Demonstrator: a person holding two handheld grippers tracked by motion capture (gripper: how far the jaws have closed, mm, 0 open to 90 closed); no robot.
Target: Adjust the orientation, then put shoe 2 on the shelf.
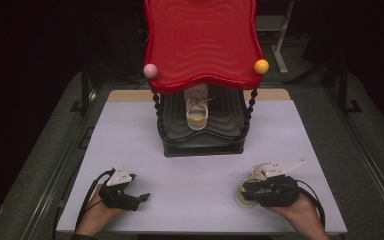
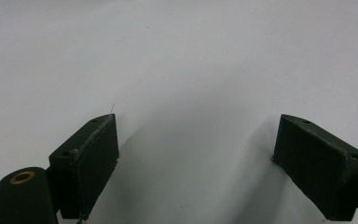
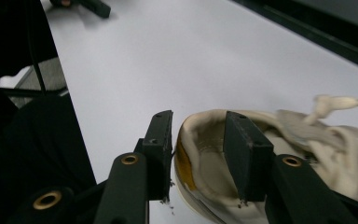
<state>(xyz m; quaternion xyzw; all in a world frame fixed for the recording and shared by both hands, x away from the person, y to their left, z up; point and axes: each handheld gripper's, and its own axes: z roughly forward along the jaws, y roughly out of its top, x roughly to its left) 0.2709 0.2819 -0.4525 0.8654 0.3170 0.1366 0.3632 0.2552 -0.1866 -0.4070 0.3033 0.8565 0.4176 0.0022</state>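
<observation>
Dark surroundings close in on a pale table, at whose far side stands a two-tier shoe rack with a red wavy top shelf. One cream shoe already sits on the black lower shelf, toe toward the person, which suggests the pair is being shelved. Near the front edge, the right gripper is at a second shoe lying on the table, mostly hidden beneath it. The left gripper rests well apart at the other side.

From the left gripper view, its jaws stand wide apart over bare table, holding nothing, likely just parked out of the way.

From the right gripper view, the jaws straddle the shoe's heel wall, one outside and one inside the opening. Whether the pads press the wall is hard to tell; a gap seems to show at the outer jaw, so the hold looks loose.
</observation>
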